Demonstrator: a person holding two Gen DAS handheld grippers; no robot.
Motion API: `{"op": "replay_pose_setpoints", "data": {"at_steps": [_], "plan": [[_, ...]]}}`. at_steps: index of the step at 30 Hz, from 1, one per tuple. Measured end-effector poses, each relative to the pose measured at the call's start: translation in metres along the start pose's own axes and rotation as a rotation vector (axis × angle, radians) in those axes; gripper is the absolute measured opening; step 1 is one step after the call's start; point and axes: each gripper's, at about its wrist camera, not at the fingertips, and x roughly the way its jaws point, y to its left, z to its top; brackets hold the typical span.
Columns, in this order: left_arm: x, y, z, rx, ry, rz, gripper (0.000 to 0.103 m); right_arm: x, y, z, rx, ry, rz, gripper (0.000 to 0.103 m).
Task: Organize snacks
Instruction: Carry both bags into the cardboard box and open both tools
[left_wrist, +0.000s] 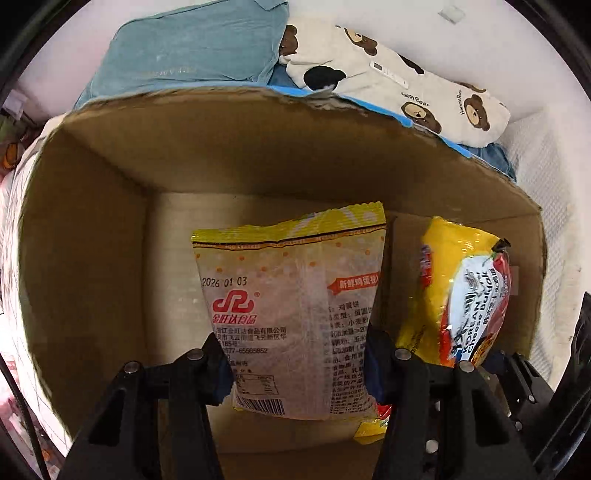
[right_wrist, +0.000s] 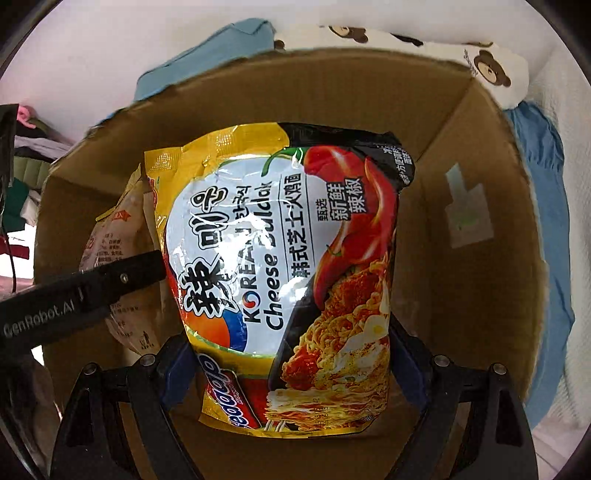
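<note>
1. Both grippers hang over an open cardboard box (left_wrist: 92, 229), each with a packet clamped between its fingers; the box sits among folded clothes, a blue garment (left_wrist: 192, 48) and a bear-print one (left_wrist: 406, 74) behind its far wall

2. The left gripper (left_wrist: 299, 354) grips the egg-cake bag (left_wrist: 291, 314) near its lower end, so the bag stands upright inside the box, apparently clear of the floor

3. The right gripper (right_wrist: 291, 354) holds the noodle pack (right_wrist: 288, 266) the same way, low on the pack, with most of its length standing free above the fingers

4. The two packets hang just beside each other; in the right wrist view the left gripper's finger (right_wrist: 122, 277) crosses in front of the bag and reaches the edge of the noodle pack

5. Risk: a glossy, air-filled wrapper gripped near one end may slide or swing out of the fingers, dropping the packet askew

6. Risk: the grippers work close together, so one released packet may lean on or land across the other, and the fingers could knock together as they withdraw

7. Risk: too tight a squeeze could crush brittle noodles or cakes

8. Risk: the far rim is torn and ragged, and a wrapper dragged across it could snag
</note>
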Motion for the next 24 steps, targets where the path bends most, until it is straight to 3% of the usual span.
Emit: {"op": "replay_pose_setpoints", "data": {"at_steps": [5,7,8,9,17,24], "plan": [[0.007,-0.011,0.009,0.067,0.006,0.09,0.054,0.016,-0.003,0.018,-0.005,0.04,0.0,0.092],[0.007,-0.012,0.01,0.082,-0.015,0.121,0.072,0.018,-0.008,0.022,-0.008,0.05,0.002,0.099],[0.007,-0.011,0.011,0.073,-0.012,0.114,0.094,0.016,-0.008,0.021,-0.008,0.039,0.005,0.101],[0.006,-0.009,0.011,0.07,-0.013,0.099,0.099,0.014,-0.007,0.02,-0.01,0.034,-0.001,0.101],[-0.014,0.0,0.001,0.065,-0.072,0.089,0.099,-0.012,0.001,0.002,-0.053,0.0,-0.023,0.101],[-0.046,0.008,-0.025,0.05,-0.178,0.11,0.099,-0.048,-0.002,-0.041,-0.053,-0.065,-0.03,0.101]]}}
